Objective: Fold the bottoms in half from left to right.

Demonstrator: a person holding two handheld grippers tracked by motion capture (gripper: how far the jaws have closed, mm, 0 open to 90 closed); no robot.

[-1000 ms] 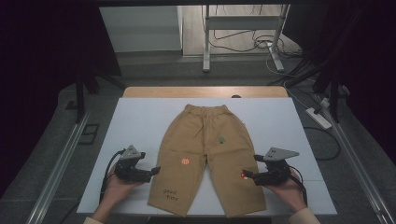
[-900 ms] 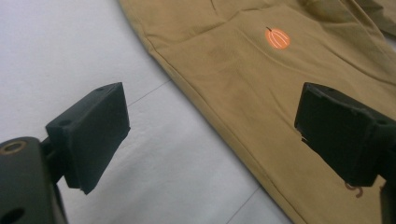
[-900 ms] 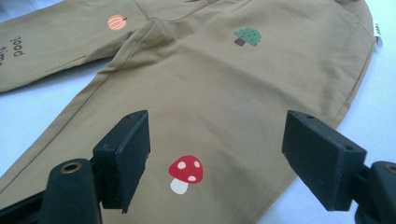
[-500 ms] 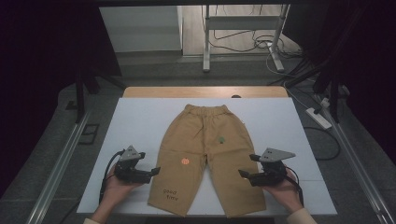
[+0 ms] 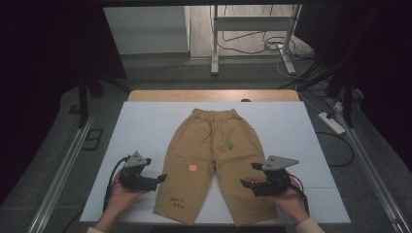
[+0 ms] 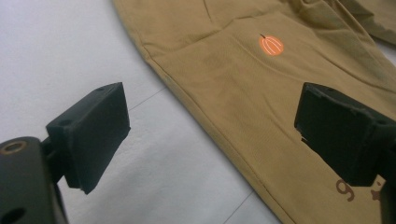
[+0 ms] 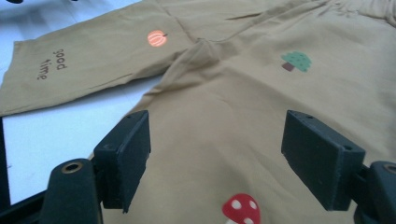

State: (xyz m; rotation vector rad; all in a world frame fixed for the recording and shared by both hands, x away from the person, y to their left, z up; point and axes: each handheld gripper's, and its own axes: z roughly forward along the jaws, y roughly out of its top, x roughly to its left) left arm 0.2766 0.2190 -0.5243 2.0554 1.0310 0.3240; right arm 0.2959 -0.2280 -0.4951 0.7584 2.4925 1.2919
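Jaws apart on both sides, nothing between them. Left gripper (image 5: 160, 178) sits at the outer edge of the left trouser leg, one jaw over the white sheet (image 5: 145, 126), the other over cloth. Right gripper (image 5: 247, 183) hangs over the right leg, low down, above a red mushroom print (image 7: 240, 207).

Trousers (image 5: 214, 155) lie flat in the middle of the table, waistband far, hems near the person.

Step, as I judge it: lining up for a grip on each leg, likely to begin a fold. Next move calls for lowering each pair of jaws onto the fabric and pinching both layers together without dragging them.

Cloth: tan woven cotton, soft, lightly creased at the crotch; gathered elastic waistband. Small prints: orange pumpkin (image 6: 271, 45), green tree (image 7: 295, 60), brown lettering (image 7: 51, 64).
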